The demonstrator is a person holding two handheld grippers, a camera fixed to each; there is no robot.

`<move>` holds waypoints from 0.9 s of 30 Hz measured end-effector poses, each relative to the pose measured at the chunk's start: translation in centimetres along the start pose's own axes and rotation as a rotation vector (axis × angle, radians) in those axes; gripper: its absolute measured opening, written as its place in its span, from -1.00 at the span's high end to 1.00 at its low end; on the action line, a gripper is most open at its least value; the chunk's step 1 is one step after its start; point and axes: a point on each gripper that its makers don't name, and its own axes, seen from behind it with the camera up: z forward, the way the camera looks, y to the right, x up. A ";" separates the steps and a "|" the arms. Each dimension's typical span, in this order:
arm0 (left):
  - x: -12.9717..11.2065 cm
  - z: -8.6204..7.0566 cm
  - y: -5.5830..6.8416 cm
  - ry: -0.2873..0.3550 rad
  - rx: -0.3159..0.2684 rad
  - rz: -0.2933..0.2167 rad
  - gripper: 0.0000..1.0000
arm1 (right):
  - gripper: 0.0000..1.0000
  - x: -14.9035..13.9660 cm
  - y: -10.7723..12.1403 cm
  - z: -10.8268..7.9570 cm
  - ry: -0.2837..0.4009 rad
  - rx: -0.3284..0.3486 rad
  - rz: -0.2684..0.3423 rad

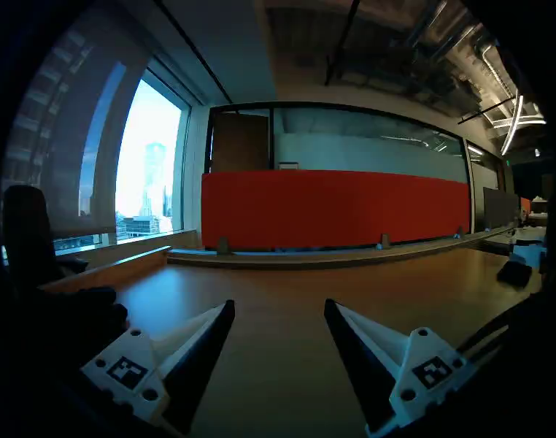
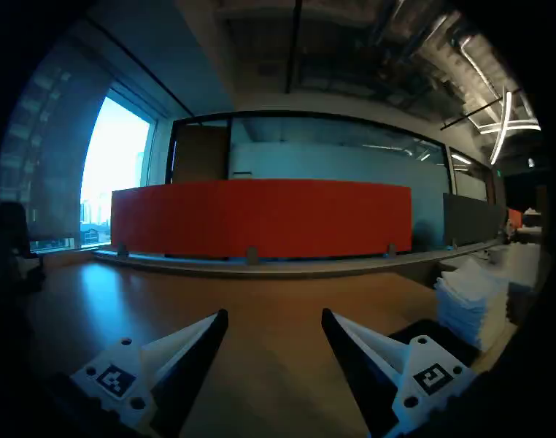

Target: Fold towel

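Observation:
A stack of folded white towels (image 2: pixel 473 301) stands on the wooden table (image 2: pixel 278 306) at the right of the right gripper view, on a dark mat. My right gripper (image 2: pixel 274 315) hovers low over the table, open, with nothing between its fingers; the stack lies to its right. In the left gripper view my left gripper (image 1: pixel 278 305) is open too, over bare wooden tabletop (image 1: pixel 314 292), its fingers apart and holding nothing. A small dark object (image 1: pixel 514 273) lies far to its right.
A red divider panel (image 2: pixel 260 217) runs along the table's far edge, with a glass wall behind it. A bright window (image 1: pixel 148 175) is on the left, with a dark chair (image 1: pixel 26 233) near it. Dark cloth-like bulk (image 1: pixel 81 310) sits at the left gripper's left.

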 end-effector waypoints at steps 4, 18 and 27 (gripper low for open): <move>0.0 0.0 0.0 0.000 0.000 0.000 -0.81 | -0.99 0.0 0.2 0.0 0.000 -0.004 0.000; 0.0 0.0 0.0 0.000 0.000 0.000 -0.82 | -0.99 0.0 0.3 0.0 0.000 -0.006 0.001; 0.0 0.0 0.0 0.000 0.000 0.000 -0.81 | -0.99 0.0 0.3 0.0 0.000 -0.006 0.001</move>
